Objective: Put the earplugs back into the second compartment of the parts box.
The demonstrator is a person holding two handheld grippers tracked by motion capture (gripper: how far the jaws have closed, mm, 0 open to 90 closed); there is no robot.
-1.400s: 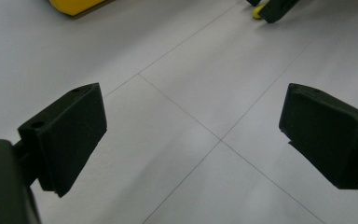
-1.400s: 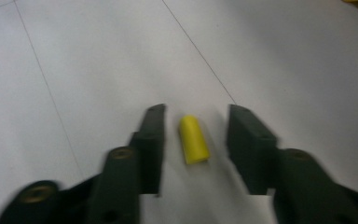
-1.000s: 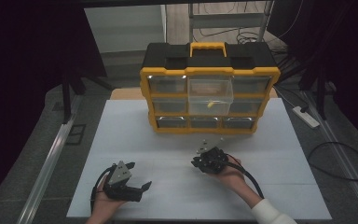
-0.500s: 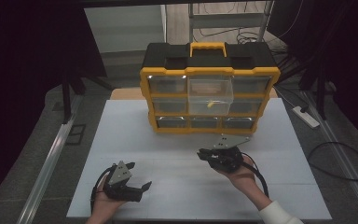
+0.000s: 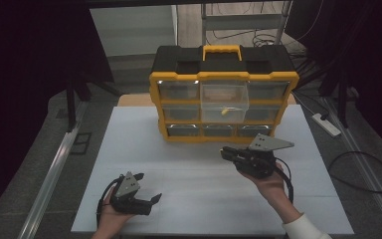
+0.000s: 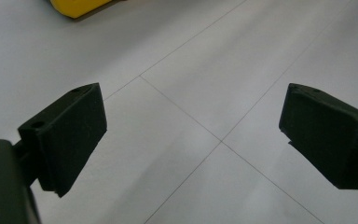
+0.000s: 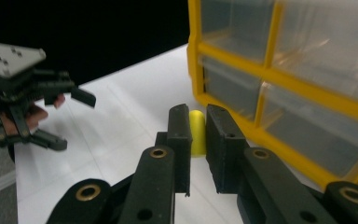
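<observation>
Right claw swung toward the organiser, small yellow piece pinched.

Left claw [image 5: 146,190] still resting low on the white bench [image 5: 129,144], jaws spread wide, nothing between them. Right claw [image 7: 196,135], turned left and carried nearer the yellow organiser [image 5: 224,94] within the last second, clamps a small yellow piece [image 7: 196,133], seemingly bound for the protruding middle drawer [image 5: 224,102], where a similar yellow piece lies.

White bench [image 5: 144,149]: yellow-and-black drawer organiser [image 5: 224,94] stood at far centre, a small yellow item [image 5: 225,111] in its clear middle drawer. Left claw [image 5: 146,188] near left, jaws apart; right claw [image 5: 225,153] near right.
</observation>
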